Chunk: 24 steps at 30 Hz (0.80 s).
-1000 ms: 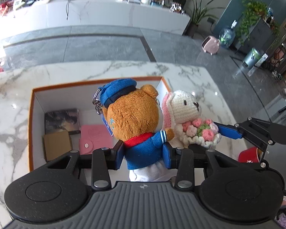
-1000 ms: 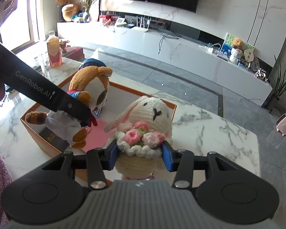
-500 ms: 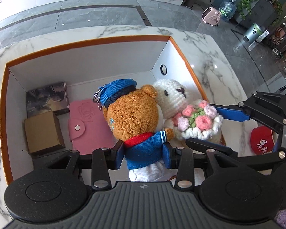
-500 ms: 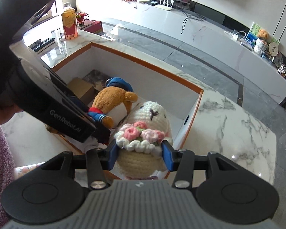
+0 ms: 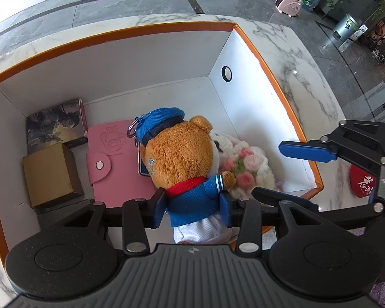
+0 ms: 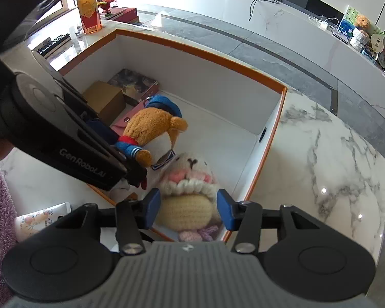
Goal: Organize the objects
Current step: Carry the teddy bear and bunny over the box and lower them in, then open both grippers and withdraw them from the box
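Against the right wall of the orange-rimmed box [image 5: 274,59], the crochet bunny [image 6: 184,205] is seen lying between the parted fingers of the right gripper [image 6: 188,209], released, while the sailor bear [image 5: 182,154] is gripped just beside it by the left gripper [image 5: 192,209].

My left gripper's [image 5: 192,206] body hides the teddy bear's [image 5: 182,154] legs. The bear covers most of the crocheted bunny's [image 5: 246,164] face. My right gripper's [image 6: 188,209] housing cuts off the bunny's feet. Print on the red disc [image 5: 360,182] is too blurred to read.
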{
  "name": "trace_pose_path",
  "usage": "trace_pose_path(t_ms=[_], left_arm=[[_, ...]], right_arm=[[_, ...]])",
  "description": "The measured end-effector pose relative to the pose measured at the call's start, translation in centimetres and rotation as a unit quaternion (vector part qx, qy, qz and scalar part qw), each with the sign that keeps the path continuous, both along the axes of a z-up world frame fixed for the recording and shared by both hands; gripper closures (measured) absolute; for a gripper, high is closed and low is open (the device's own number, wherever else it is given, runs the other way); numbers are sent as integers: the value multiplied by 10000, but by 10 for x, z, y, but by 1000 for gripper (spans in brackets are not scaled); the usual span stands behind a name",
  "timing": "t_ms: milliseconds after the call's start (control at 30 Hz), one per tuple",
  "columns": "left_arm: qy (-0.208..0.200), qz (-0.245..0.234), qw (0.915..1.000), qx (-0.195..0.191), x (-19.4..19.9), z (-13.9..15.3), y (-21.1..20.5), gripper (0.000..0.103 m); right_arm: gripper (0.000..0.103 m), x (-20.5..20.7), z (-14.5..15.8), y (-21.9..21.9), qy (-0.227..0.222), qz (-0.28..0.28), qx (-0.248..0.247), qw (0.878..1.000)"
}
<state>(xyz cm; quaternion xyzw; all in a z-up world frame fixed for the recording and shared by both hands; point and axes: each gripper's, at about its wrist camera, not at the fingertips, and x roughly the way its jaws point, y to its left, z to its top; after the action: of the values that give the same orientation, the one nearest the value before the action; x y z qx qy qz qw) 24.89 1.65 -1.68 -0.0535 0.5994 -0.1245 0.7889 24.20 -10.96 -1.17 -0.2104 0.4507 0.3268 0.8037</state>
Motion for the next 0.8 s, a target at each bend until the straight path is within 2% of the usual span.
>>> trace_pose_path(t_ms=[100, 133, 233, 333, 600, 800], left_arm=[[33, 14, 10000, 29, -1, -1, -1, 52], [41, -2, 10000, 34, -1, -1, -2, 46], [65, -23, 10000, -31, -3, 0, -2, 38], [-8, 36, 10000, -20, -6, 4, -1, 31], [-365, 121, 9993, -13, -22, 31, 1, 31], [-942, 39, 9955, 92, -48, 63, -7, 31]], right_arm=[[52, -2, 3, -2, -30, -40, 13, 10000], [52, -3, 3, -3, -35, -54, 22, 10000], [50, -5, 6, -5, -59, -111, 66, 9999], [45, -8, 11, -8, -68, -158, 191, 9997], [43, -22, 28, -16, -292, -222, 307, 9989], [43, -35, 43, -24, -484, -358, 420, 9973]])
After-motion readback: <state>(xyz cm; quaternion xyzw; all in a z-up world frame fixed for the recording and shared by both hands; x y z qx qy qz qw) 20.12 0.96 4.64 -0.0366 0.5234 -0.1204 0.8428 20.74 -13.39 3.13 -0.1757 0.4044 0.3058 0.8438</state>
